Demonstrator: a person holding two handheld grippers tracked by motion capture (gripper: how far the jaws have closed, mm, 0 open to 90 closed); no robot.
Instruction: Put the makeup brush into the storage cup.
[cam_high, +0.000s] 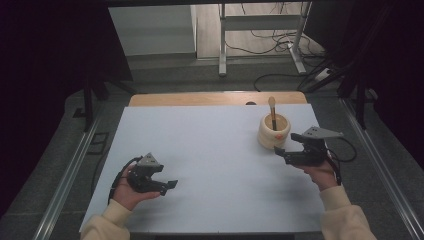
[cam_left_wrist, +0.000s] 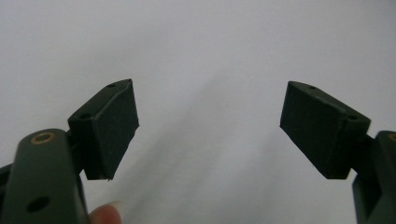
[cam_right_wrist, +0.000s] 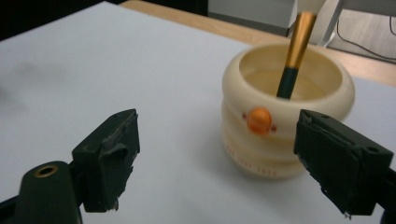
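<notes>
The cream holder (cam_high: 274, 132) with its brush (cam_high: 272, 113) is standing just ahead of the right gripper (cam_high: 287, 152), blocking that path. The white table (cam_high: 210, 145) is lying open between both grippers, giving the left gripper (cam_high: 170, 185) free passage.

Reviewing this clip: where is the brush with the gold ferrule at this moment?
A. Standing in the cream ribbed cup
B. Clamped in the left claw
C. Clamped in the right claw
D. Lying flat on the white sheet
A. The brush stands handle-down inside the cream cup, leaning on its rim, while the right claw sits open just short of the cup and the left claw is open over bare sheet.
</notes>
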